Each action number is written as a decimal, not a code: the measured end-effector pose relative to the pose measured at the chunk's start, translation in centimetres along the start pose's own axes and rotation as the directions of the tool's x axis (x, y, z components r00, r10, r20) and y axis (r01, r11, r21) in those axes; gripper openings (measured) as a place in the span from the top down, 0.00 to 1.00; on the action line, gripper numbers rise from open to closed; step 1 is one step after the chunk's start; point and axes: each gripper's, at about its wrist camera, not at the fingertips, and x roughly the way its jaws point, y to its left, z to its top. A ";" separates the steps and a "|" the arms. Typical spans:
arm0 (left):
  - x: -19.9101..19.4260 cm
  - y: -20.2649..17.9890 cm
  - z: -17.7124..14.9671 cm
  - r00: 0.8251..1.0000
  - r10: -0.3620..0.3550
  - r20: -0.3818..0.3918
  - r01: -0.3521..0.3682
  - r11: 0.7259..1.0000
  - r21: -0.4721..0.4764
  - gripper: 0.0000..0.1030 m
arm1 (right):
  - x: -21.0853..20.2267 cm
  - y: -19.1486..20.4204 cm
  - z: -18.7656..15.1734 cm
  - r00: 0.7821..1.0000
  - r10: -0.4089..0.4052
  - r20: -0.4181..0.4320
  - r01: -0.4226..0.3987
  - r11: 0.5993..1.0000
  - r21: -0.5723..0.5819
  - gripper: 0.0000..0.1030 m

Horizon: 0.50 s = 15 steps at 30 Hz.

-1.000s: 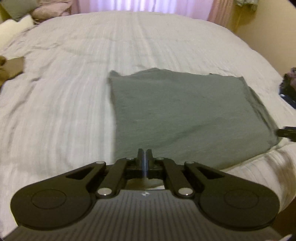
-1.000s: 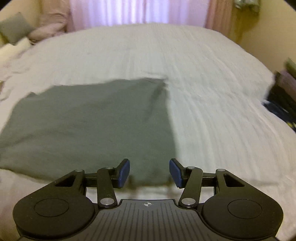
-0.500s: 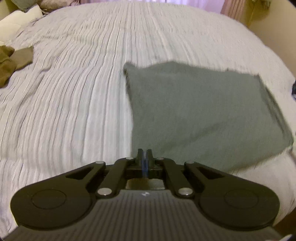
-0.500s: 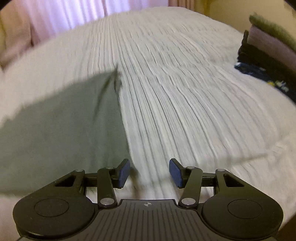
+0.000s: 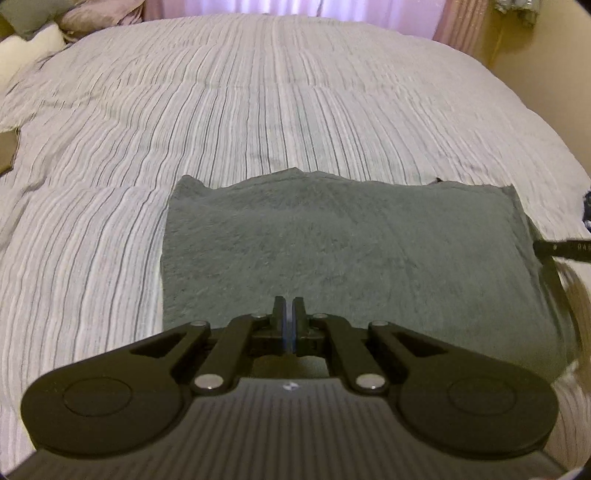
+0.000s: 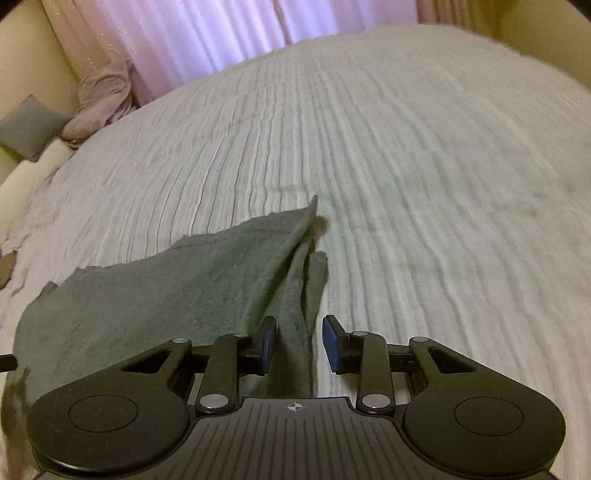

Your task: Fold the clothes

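Observation:
A grey folded garment lies flat on the bed, near its front edge. My left gripper is shut, its tips over the garment's near edge, left of the middle; nothing shows between the fingers. In the right wrist view the garment spreads to the left, and its right edge rises in a loose fold that runs between the fingers of my right gripper. Those jaws are closing, and the pads still stand apart from the cloth. A dark tip of the right gripper shows at the garment's right edge.
The striped white bed cover stretches far beyond the garment. Pillows lie at the back left, and a brown piece of clothing at the left edge. Pink curtains hang behind the bed. Something dark sits at the right edge.
The right gripper has swung back to the garment, whose right edge now lies between its fingers. The left gripper, still shut, has shifted over the garment's near edge.

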 end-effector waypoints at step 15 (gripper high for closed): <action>2.8 1.3 0.8 0.996 0.068 -0.052 -0.072 0.995 -0.066 0.99 | -1.2 -5.8 0.9 0.999 0.027 -0.035 -0.014 0.939 0.344 0.99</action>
